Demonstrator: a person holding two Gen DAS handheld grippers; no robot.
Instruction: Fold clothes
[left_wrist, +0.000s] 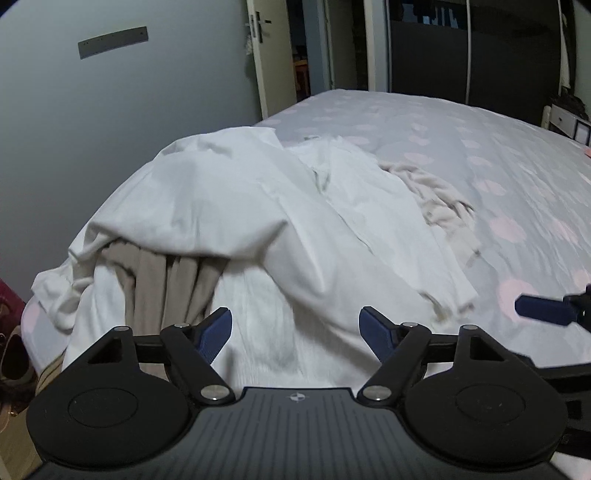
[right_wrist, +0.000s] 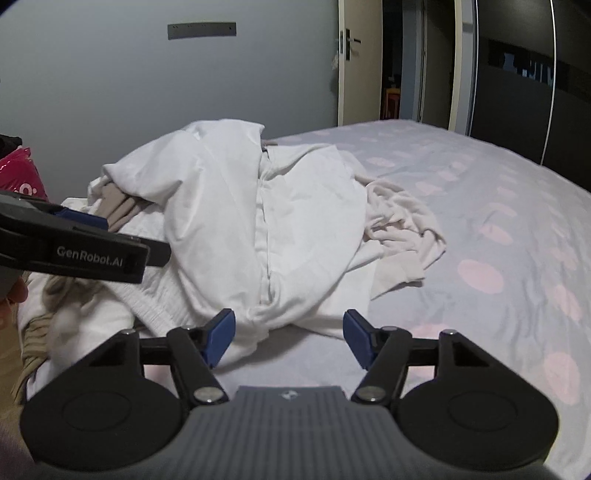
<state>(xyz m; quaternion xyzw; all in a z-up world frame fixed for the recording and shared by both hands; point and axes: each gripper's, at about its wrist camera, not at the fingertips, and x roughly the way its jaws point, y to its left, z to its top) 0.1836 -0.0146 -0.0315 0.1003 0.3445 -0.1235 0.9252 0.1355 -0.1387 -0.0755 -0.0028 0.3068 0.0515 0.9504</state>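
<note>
Left wrist view: the left gripper (left_wrist: 295, 332) hangs above a heap of clothes (left_wrist: 258, 206) with its 2 blue fingers (left_wrist: 218, 330) spread wide and nothing between them. The heap lies at the near left corner of the bed (left_wrist: 461, 147), which is covered by a grey sheet with pale pink dots. A large white garment (left_wrist: 207, 199) drapes over the top; a beige garment (left_wrist: 166, 288) shows from under its front edge, and a ribbed white piece (left_wrist: 266, 317) lies directly beneath the fingers. A cream garment (left_wrist: 436, 195) trails from the heap's right side. The tip of the right gripper (left_wrist: 546, 310) enters at the right edge.

Right wrist view: the right gripper (right_wrist: 290, 338) also has its fingers (right_wrist: 360, 338) released, empty, just above the near hem of the white garment (right_wrist: 229, 214). The left gripper (right_wrist: 85, 218) crosses at the left, over the beige garment (right_wrist: 118, 206). A grey wall (right_wrist: 147, 92) and an open door (right_wrist: 354, 62) stand behind the bed (right_wrist: 498, 206).
</note>
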